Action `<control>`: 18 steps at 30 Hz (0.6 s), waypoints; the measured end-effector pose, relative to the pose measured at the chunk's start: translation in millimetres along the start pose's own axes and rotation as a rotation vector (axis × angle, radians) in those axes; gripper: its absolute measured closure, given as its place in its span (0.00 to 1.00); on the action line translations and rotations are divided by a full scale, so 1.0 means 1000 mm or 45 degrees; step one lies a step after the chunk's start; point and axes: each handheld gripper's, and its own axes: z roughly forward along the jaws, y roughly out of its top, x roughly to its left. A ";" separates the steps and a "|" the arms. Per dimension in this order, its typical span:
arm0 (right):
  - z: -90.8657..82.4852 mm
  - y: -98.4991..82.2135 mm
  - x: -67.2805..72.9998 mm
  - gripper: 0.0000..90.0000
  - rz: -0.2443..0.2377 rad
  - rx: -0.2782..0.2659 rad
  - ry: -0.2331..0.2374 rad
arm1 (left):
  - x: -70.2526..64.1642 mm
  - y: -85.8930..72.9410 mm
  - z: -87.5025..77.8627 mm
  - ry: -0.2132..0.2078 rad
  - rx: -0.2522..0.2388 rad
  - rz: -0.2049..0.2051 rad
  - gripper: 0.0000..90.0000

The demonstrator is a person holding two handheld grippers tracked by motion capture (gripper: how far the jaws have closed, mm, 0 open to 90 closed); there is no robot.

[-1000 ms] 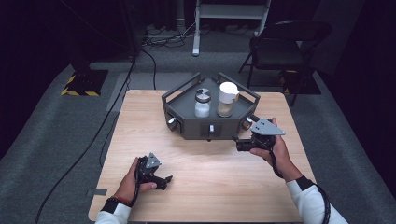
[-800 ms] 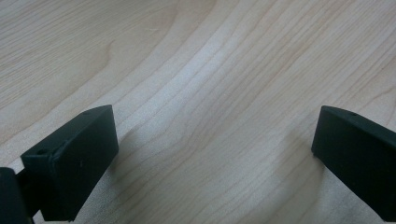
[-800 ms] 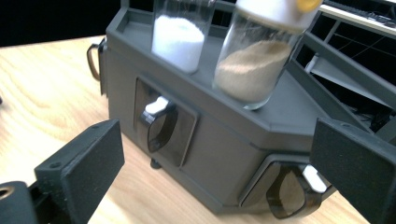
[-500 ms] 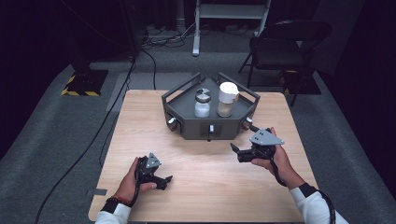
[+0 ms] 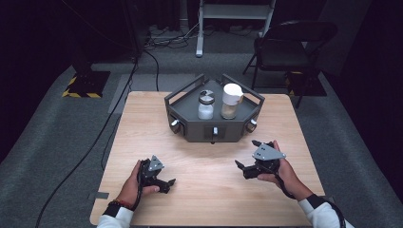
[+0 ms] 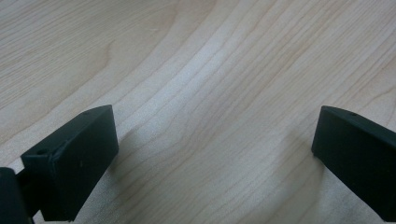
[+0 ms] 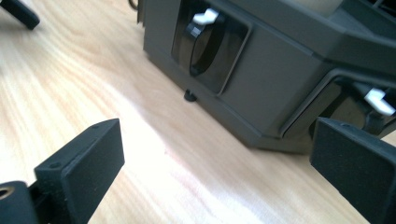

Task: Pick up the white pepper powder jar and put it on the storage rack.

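Dark grey angular tray [image 5: 187, 129] holds two jars; black dials with white tabs sit recessed in its front panels. Left gripper [image 5: 165, 183] and right gripper [image 5: 247, 157] both released, jaws spread and empty, low over the wooden table [image 5: 142, 128].

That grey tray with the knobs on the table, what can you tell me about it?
The tray is a dark grey, matt, many-sided box, plastic or painted metal by its look, with raised rails along its rim. Round knobs with white tabs sit in recesses on its front faces; the right gripper view shows small feet under it. It stands flat at the far middle of the wooden table. On it stand a clear jar with a grey lid and a white-capped jar. Neither gripper touches it.
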 end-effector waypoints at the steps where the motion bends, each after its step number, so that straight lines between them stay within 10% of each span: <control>1: 0.000 -0.001 0.000 0.03 -0.003 0.006 0.003 | 0.000 0.000 0.000 0.000 0.000 0.000 0.00; 18: 0.003 -0.023 0.000 0.03 0.007 0.170 0.102 | 0.000 0.000 0.000 0.000 0.000 0.000 0.00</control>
